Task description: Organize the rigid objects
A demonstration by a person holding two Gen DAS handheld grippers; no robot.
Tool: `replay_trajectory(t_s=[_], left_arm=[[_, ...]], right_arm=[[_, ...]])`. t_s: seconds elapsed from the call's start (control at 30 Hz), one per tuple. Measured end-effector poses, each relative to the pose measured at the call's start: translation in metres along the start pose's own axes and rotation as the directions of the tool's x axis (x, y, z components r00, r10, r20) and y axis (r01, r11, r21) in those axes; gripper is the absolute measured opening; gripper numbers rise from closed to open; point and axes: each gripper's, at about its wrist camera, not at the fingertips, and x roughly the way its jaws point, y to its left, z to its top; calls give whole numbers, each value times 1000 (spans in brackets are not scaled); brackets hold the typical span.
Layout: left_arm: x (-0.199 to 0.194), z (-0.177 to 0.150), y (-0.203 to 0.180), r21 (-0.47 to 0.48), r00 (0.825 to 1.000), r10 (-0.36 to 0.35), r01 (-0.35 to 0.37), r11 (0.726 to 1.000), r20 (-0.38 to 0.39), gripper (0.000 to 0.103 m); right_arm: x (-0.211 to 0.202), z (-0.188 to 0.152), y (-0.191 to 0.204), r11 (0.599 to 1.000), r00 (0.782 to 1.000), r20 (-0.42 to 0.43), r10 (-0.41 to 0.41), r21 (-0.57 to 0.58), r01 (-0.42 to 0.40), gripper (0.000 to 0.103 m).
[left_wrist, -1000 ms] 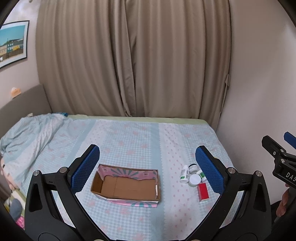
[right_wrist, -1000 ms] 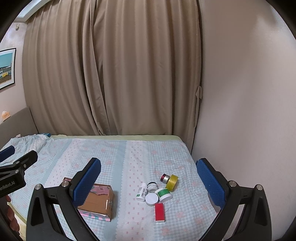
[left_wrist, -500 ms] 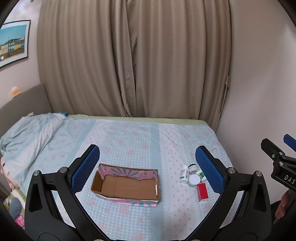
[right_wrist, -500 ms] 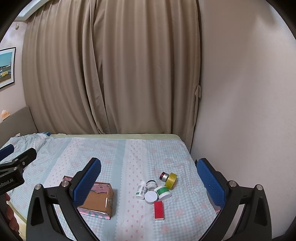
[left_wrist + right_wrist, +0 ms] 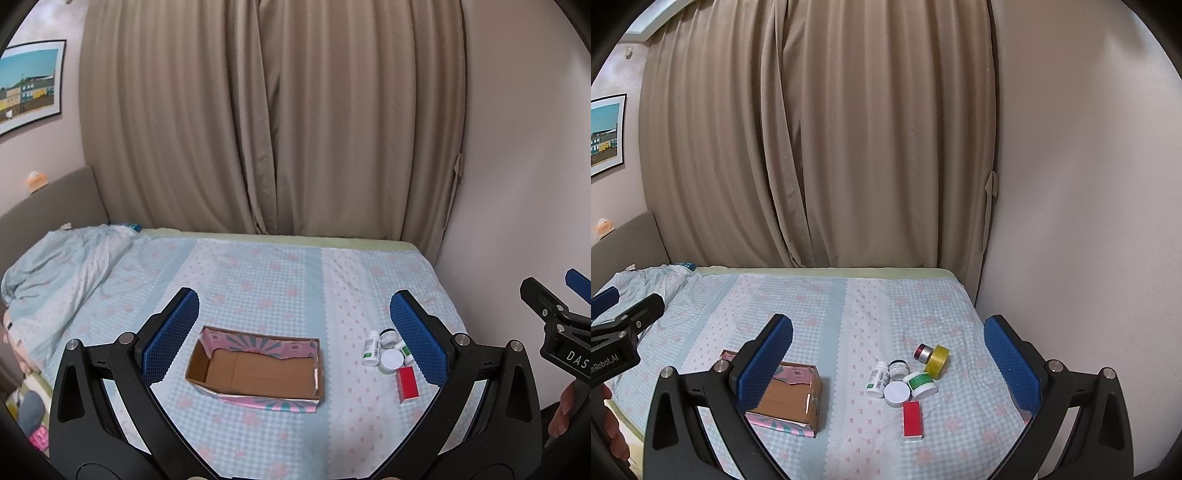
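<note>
An open, empty cardboard box (image 5: 258, 373) with pink patterned sides lies on the bed; it also shows in the right wrist view (image 5: 786, 400). To its right is a cluster: a white pill bottle (image 5: 878, 379), a white-lidded jar (image 5: 897, 393), a green-labelled jar (image 5: 921, 384), a dark-lidded jar (image 5: 898, 369), a red-capped tin (image 5: 922, 352), a yellow tape roll (image 5: 937, 361) and a flat red box (image 5: 912, 421). My left gripper (image 5: 295, 336) is open and empty, above and short of the box. My right gripper (image 5: 888, 360) is open and empty, short of the cluster.
The bed (image 5: 266, 280) has a blue checked sheet and a rumpled duvet (image 5: 55, 266) at the left. Beige curtains (image 5: 277, 118) hang behind and a wall (image 5: 1089, 221) runs along the right edge. The right gripper shows at the left view's right edge (image 5: 554, 317).
Both views have shifted only slightly; the objects sit a little higher in the right wrist view. Nothing was grasped or moved.
</note>
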Motion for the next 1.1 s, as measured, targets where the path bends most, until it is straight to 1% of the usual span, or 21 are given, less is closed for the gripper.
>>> replay_trajectory(t_s=[0.83, 0.97, 1.1], left_arm=[[3, 0, 5, 5, 1000, -8, 8, 1000, 0, 103], [11, 4, 7, 11, 1000, -16, 17, 1000, -19, 103], [26, 9, 8, 46, 998, -32, 35, 998, -56, 103]], right_arm=[[4, -3, -3, 1000, 1000, -8, 5, 11, -5, 103], [4, -2, -2, 1000, 1000, -8, 7, 10, -7, 103], [8, 1, -4, 1000, 1000, -10, -4, 15, 4, 103]])
